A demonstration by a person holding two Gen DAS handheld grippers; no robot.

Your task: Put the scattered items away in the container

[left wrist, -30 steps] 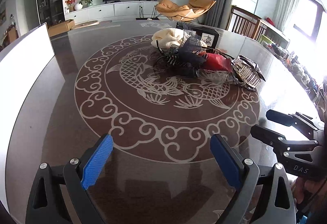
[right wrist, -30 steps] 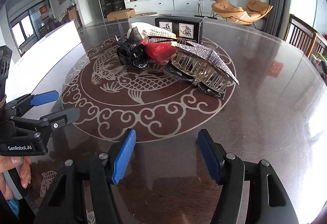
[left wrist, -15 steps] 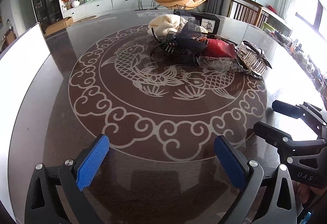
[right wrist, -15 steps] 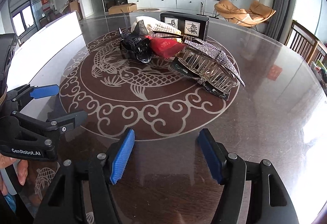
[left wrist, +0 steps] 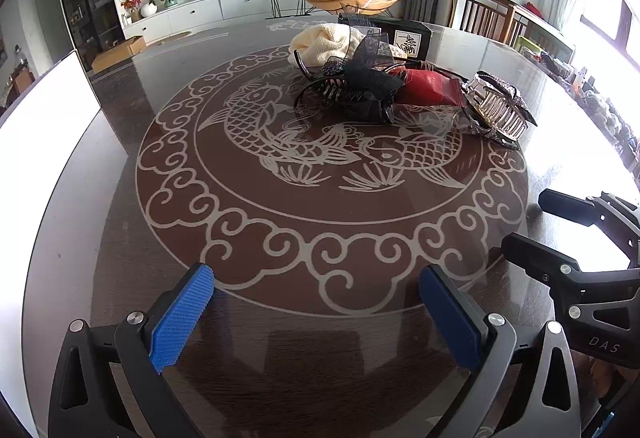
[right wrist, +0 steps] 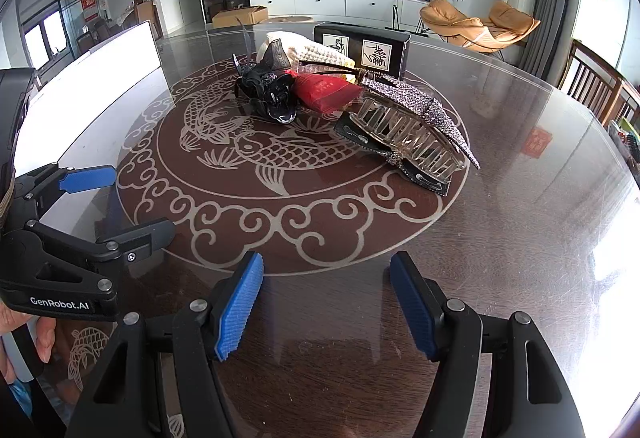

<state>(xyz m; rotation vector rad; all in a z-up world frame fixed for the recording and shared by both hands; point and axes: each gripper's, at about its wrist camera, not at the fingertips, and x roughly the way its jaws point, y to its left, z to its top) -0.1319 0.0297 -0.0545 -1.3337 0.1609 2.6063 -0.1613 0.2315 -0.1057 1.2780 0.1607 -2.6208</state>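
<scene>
Both your grippers hang spread and empty over the table (left wrist: 80, 198): left gripper (left wrist: 316, 312), right gripper (right wrist: 326, 304). Toward your twelve o'clock, the rhinestone hair claw (right wrist: 412, 130), red pouch (right wrist: 326, 92) and black bow clip (left wrist: 360, 86) lie heaped before the black box (right wrist: 362, 48), half hiding a cream knit piece (left wrist: 328, 42).

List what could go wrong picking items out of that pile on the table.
1. The black bow hair clip, red packet and cream cloth overlap, so lifting one may drag its neighbours.
2. The rhinestone hair claw clip looks angular and shiny; it could slip from the pads.
3. The glossy table may let pieces slide away when nudged.
Both the left claw and right claw stand open and empty.
</scene>
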